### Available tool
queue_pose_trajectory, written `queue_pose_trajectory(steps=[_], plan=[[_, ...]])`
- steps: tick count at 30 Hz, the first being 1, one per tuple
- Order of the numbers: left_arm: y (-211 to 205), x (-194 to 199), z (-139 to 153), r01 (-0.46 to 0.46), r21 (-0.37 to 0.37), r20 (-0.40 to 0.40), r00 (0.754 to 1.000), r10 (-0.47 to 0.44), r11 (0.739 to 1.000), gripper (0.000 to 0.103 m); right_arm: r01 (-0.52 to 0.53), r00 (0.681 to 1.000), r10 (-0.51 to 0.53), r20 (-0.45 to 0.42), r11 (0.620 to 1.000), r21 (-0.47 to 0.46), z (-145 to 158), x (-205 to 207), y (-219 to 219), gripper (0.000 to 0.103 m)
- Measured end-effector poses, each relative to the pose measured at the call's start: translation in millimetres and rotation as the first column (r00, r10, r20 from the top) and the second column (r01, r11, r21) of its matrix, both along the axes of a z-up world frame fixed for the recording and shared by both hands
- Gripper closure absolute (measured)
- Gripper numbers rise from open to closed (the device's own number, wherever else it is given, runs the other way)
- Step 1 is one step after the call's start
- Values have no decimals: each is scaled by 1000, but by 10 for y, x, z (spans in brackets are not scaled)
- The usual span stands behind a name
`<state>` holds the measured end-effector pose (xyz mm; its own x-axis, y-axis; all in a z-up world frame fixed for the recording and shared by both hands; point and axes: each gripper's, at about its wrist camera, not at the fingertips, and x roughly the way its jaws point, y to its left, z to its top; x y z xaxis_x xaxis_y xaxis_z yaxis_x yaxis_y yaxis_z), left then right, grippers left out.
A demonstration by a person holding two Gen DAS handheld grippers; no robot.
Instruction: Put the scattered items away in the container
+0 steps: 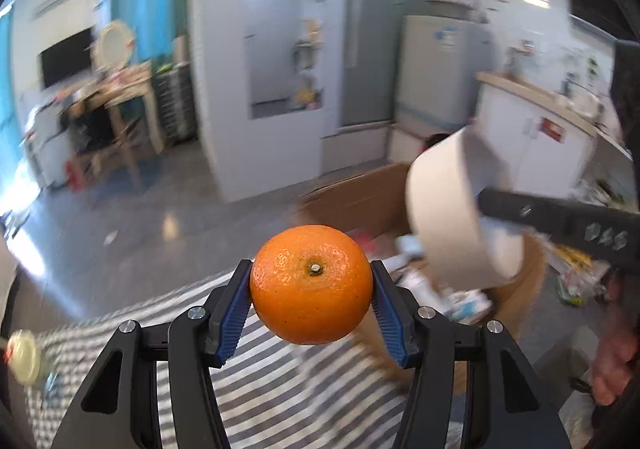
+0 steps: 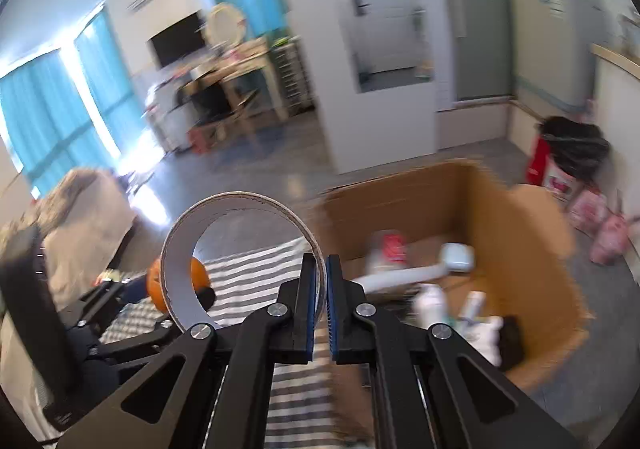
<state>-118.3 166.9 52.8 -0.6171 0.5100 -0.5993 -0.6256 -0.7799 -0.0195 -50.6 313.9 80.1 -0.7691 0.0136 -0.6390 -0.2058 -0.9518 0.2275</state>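
Observation:
My left gripper (image 1: 311,281) is shut on an orange (image 1: 311,284), held in the air above a striped cloth (image 1: 280,389). My right gripper (image 2: 320,269) is shut on the rim of a white tape roll (image 2: 176,269), also held up. In the left wrist view the tape roll (image 1: 444,209) hangs over the open cardboard box (image 1: 360,201) with the right gripper's arm behind it. The cardboard box (image 2: 520,241) lies to the right in the right wrist view and holds several bottles and packets. The orange (image 2: 198,275) shows through the roll's hole.
The striped cloth (image 2: 256,269) covers the table below both grippers. A small jar (image 1: 24,357) lies at the cloth's left edge. A black bag on a red bin (image 2: 572,153) stands beyond the box. The room behind holds a fridge, cabinets and a wooden table.

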Motion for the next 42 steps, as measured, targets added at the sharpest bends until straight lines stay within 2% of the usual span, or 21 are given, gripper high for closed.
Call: queue_pose_trajectory(steps=[4,8,12,16,17,19,20,21,22,24,28,38,42], plan=[[558,104,-33,63,0,11,998,-63,998,45,102,993,-104,50,994,32,-122,86,430,99],[960,66,-264,102,-32,70,993,-100,994,45,158,979,-164,120,986,56,-381,96,719,98],[1180,29,-531,93,-102,111,991,-82,990,45,174,967,-183,176,983,66,-605,37,932,98],[1255,0,-708,80,-133,143,988,-61,988,44,171,961,-176,212,984,44,-787,-41,1068,98],[1259,6,-731,80,-139,141,988,-60,987,42,171,960,-176,219,984,43,-822,-38,1085,98],[1261,29,-719,66,-150,108,993,-50,987,28,184,954,-189,231,982,43,-872,-52,1127,96],[1247,53,-696,48,-154,83,996,-35,987,9,194,952,-199,232,980,45,-883,-45,1141,94],[1221,75,-671,32,-152,59,998,-23,988,0,199,951,-203,233,979,43,-894,-26,1144,84],[1183,106,-639,15,-146,26,1000,-11,989,0,205,950,-207,232,978,31,-896,-9,1159,59],[1138,160,-587,9,-145,-15,1000,-11,989,0,233,952,-233,197,972,24,-847,57,1200,26],[1115,211,-501,-1,-169,-45,999,-6,986,0,247,962,-249,113,969,29,-651,169,1169,24],[801,446,-201,-34,-133,-85,996,23,991,0,221,974,-220,56,975,3,-376,365,977,24],[529,575,-52,-98,-97,-115,990,87,990,0,182,983,-182,12,983,8,-234,467,800,17]])
